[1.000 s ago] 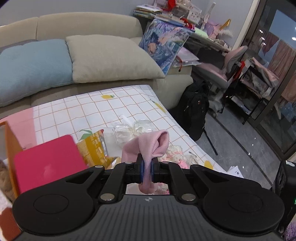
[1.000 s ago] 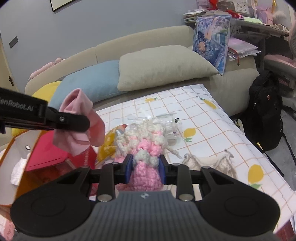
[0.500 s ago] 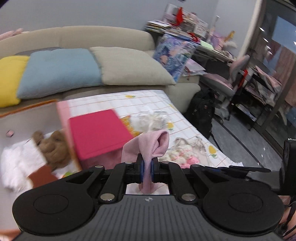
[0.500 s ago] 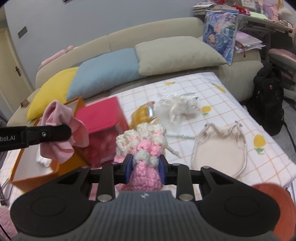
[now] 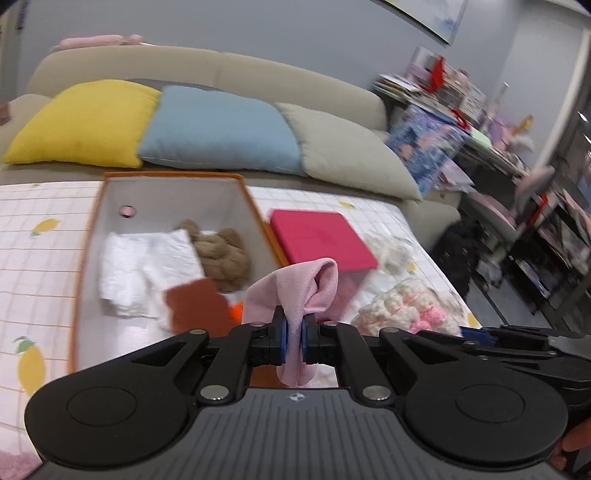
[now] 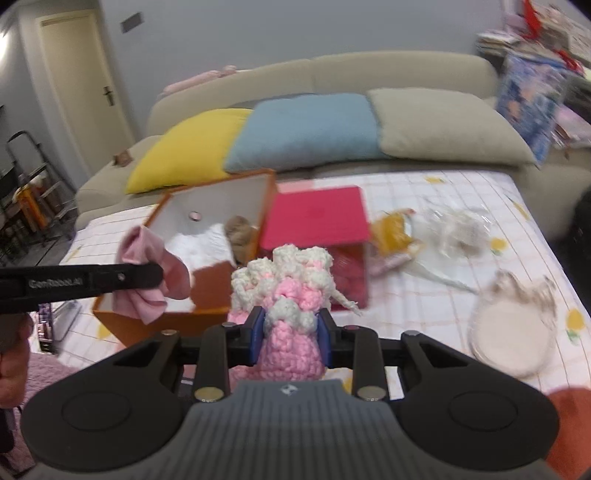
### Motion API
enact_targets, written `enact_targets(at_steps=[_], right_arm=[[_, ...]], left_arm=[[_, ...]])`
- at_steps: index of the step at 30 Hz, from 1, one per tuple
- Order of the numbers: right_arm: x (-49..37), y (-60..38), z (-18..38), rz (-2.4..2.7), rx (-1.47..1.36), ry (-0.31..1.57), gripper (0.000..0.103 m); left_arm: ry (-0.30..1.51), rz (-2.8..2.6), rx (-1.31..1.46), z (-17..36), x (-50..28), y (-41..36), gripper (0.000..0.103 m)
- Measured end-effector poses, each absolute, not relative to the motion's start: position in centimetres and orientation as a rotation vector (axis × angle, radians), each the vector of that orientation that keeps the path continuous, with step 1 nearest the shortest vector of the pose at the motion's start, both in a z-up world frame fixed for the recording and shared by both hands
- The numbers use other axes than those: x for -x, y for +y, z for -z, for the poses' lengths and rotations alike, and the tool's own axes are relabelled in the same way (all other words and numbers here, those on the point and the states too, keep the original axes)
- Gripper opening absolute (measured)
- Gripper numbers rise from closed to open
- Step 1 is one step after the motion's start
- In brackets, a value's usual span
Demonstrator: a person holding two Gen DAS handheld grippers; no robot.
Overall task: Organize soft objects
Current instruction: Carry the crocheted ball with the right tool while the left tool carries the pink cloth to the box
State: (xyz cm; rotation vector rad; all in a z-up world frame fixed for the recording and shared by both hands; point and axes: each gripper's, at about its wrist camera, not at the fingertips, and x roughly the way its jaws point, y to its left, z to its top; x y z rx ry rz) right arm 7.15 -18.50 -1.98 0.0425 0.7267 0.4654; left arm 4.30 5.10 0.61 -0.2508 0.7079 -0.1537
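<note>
Open-topped orange box (image 5: 79, 266), near half bare; red lid (image 5: 321, 236) alongside.

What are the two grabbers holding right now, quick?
Left gripper: closed, holding the pink cloth.
Right gripper: closed, holding the pink and white crochet toy.

Pink cloth (image 5: 295, 291), orange box (image 5: 173, 176), lemon-print tablecloth (image 5: 37, 266)

A beige sofa (image 6: 332, 74) stands ahead against a grey wall (image 6: 258, 29), carrying 3 cushions: yellow (image 6: 184, 147), blue (image 6: 306, 129) and beige (image 6: 443, 125). A cream door (image 6: 77, 74) lies far left; cluttered shelves (image 5: 436, 88) sit right.
</note>
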Motion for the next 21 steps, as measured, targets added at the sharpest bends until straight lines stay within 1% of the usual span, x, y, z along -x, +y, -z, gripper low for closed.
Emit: enact_targets(at_steps=[3,9,16,18,21], right_arm=[[-7.6,-16.6,1.3,-0.516,-0.029,0.711,0.029],[-9.7,-11.8,1.1,-0.593,0.018,0.714,0.030],[-13.4,-6.5,1.8,-0.649,0.051,0.767,0.031],[-14.3,-5.1,2.4,-0.658,0.073,0.785,0.034],[-15.4,-3.3,3.6,-0.661,0.118,0.823,0.035]], left_arm=[[0.715,0.081,0.267,-0.5,-4.5,7.6,0.008],[0.794,-0.024,0.247,0.4,-6.5,11.0,0.008],[0.911,-0.078,0.149,3.0,-8.8,12.0,0.008],[0.940,-0.095,0.113,3.8,-9.3,11.9,0.008],[0.966,-0.122,0.035,4.5,-9.8,11.8,0.009]])
